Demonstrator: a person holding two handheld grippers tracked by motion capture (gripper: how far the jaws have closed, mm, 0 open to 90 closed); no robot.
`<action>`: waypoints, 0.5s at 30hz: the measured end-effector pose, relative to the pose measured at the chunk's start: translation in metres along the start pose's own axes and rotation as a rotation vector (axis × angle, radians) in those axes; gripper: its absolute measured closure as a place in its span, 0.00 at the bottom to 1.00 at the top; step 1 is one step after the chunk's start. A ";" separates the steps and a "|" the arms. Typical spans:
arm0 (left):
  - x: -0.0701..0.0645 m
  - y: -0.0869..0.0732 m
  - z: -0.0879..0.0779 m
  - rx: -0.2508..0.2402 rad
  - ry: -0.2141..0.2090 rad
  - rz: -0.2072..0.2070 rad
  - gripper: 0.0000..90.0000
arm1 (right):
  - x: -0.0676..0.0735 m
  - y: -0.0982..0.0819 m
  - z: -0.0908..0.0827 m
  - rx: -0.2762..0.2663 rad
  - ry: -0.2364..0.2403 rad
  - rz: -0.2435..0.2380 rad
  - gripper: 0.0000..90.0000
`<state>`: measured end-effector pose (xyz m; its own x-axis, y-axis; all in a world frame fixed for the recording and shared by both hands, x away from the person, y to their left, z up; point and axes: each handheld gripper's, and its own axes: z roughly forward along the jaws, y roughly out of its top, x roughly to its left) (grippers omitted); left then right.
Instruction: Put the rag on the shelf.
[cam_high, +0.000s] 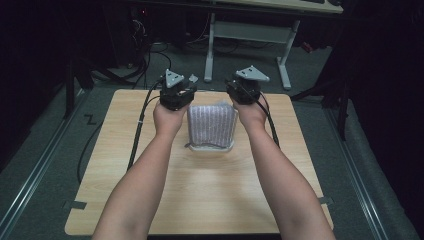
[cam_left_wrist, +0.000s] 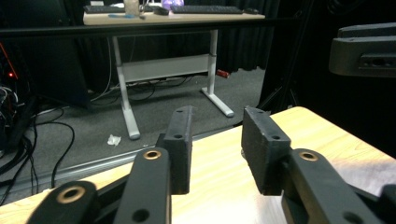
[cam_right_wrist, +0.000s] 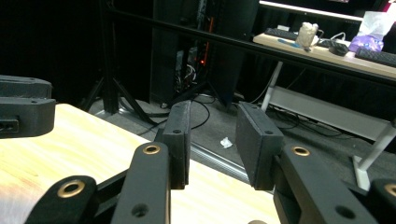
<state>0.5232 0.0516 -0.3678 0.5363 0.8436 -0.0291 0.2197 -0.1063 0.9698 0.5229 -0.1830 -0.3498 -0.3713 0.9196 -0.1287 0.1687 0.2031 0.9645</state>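
Near the far edge of the tabletop (cam_high: 210, 200), the left gripper (cam_high: 176, 95) and right gripper (cam_high: 245, 89), both with jaws apart and empty, flank a gray pouch (cam_high: 212, 125), which either could knock over if swung inward.

Left tongs (cam_left_wrist: 215, 149) stood parted with nothing between the jaws, held above the wooden worktop (cam_left_wrist: 219, 186); a white-legged desk (cam_left_wrist: 163, 18) stood beyond.

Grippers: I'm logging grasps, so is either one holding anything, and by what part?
Nothing is held. The left gripper and right gripper both have open, empty jaws; the silvery pouch lies on the table between the hands.
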 end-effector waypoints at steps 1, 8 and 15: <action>-0.001 0.001 -0.001 -0.004 -0.004 -0.003 0.70 | 0.000 0.001 -0.001 -0.002 0.002 -0.007 0.73; -0.008 0.001 -0.007 -0.015 -0.013 0.013 0.68 | 0.003 0.003 -0.010 -0.006 0.013 -0.025 0.73; -0.007 0.001 -0.014 -0.017 -0.006 -0.001 0.64 | 0.006 0.002 -0.015 0.004 0.001 -0.035 0.71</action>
<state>0.5080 0.0531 -0.3634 0.5412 0.8404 -0.0310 0.2065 -0.0971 0.9736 0.5071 -0.1820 -0.3450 -0.3780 0.9114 -0.1624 0.1591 0.2368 0.9585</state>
